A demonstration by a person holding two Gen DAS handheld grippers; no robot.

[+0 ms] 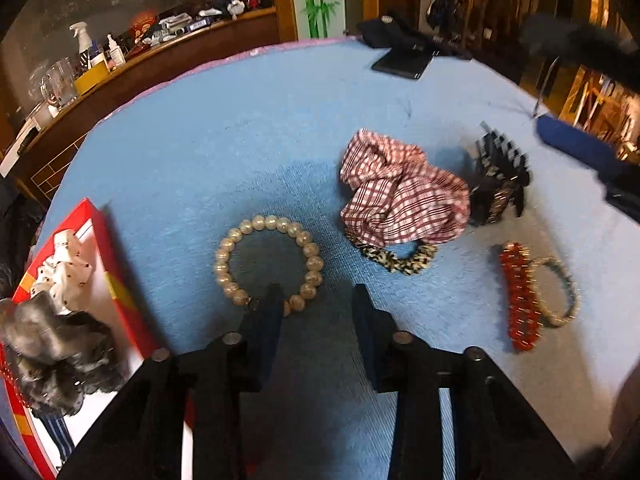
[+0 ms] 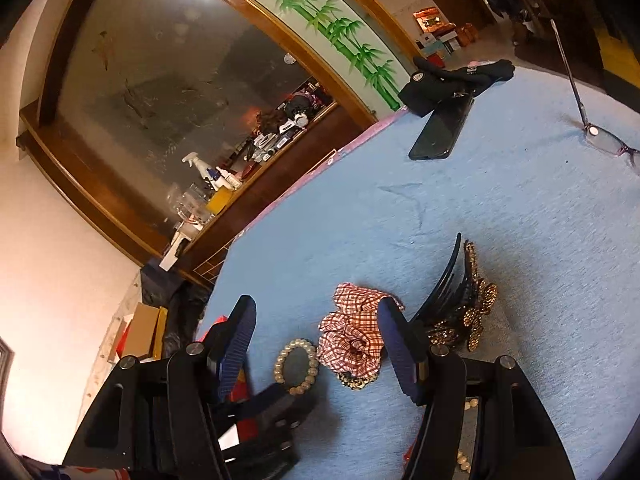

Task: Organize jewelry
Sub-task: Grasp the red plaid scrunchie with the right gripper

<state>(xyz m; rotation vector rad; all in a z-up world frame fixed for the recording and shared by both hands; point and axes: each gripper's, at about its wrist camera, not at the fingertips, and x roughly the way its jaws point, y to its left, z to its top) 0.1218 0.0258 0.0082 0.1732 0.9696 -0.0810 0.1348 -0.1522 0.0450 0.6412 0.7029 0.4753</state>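
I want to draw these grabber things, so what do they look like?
Each is a black frame with slotted arms and round silver pins at the joints. The left gripper has two flat dark blue fingers. The right gripper has dark blue fingers with fine ribbed stripes. No cables, sleeves or hands show.

Bracelet (image 1: 269, 263) lies between box (image 1: 116, 276) and scrunchie (image 1: 400, 196).
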